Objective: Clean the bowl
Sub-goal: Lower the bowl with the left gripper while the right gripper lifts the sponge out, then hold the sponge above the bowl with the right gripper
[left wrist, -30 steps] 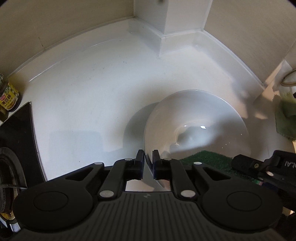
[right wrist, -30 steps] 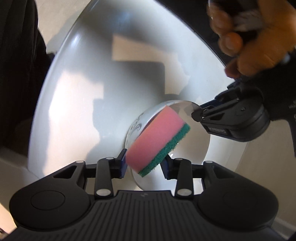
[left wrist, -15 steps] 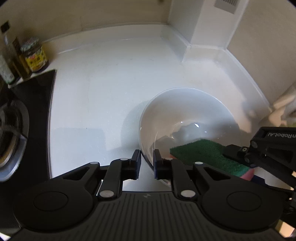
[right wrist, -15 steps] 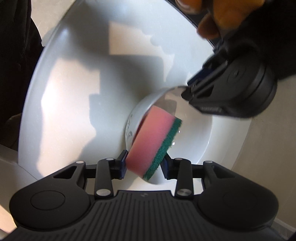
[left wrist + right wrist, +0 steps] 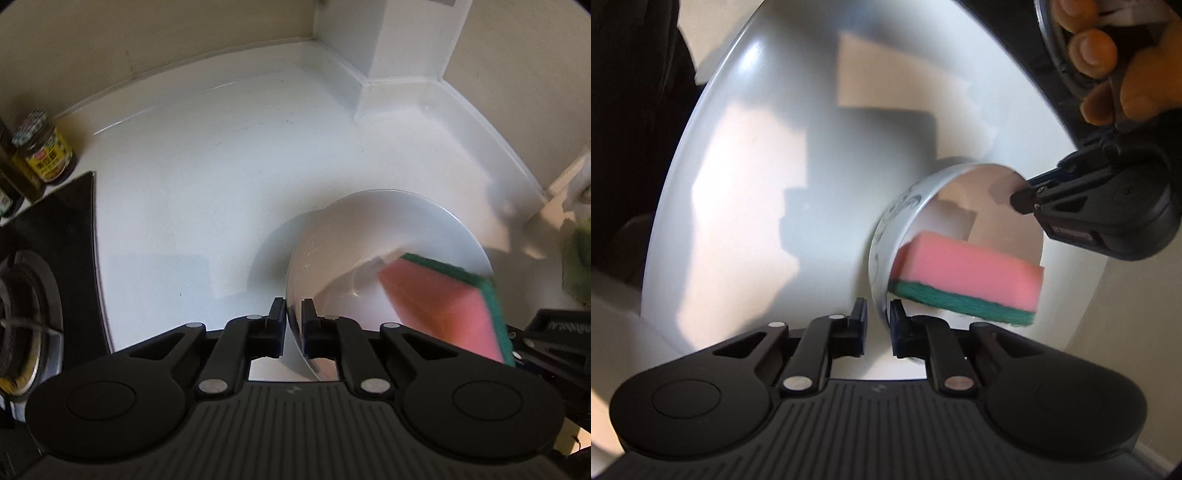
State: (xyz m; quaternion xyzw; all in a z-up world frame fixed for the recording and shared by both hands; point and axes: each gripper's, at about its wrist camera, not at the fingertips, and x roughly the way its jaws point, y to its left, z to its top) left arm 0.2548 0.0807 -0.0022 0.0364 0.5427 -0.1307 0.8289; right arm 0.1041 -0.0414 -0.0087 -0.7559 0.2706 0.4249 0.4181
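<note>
The white bowl (image 5: 332, 254) is tilted up off the counter. My left gripper (image 5: 293, 314) has the bowl's rim between its pads, and its jaws are closing on it. From the right wrist view it (image 5: 1021, 201) pinches the far rim of the bowl (image 5: 979, 188). A pink sponge with a green scouring face (image 5: 960, 266) lies blurred inside the bowl, outside any jaws. It also shows at the bowl's right side (image 5: 443, 306). My right gripper (image 5: 879, 317) has its fingers drawn close together, with the near rim running between them.
White counter (image 5: 221, 166) runs back to a wall corner and a boxed column (image 5: 399, 48). A yellow-labelled jar (image 5: 44, 155) and a dark bottle (image 5: 18, 177) stand far left by the black hob (image 5: 55, 236). A green cloth (image 5: 580, 266) lies right. A hand (image 5: 1108, 66) holds the left gripper.
The sponge was clamped in my right gripper and now lies free in the bowl. The right fingers have drawn together around the rim. The left view has swung, still on the rim.
</note>
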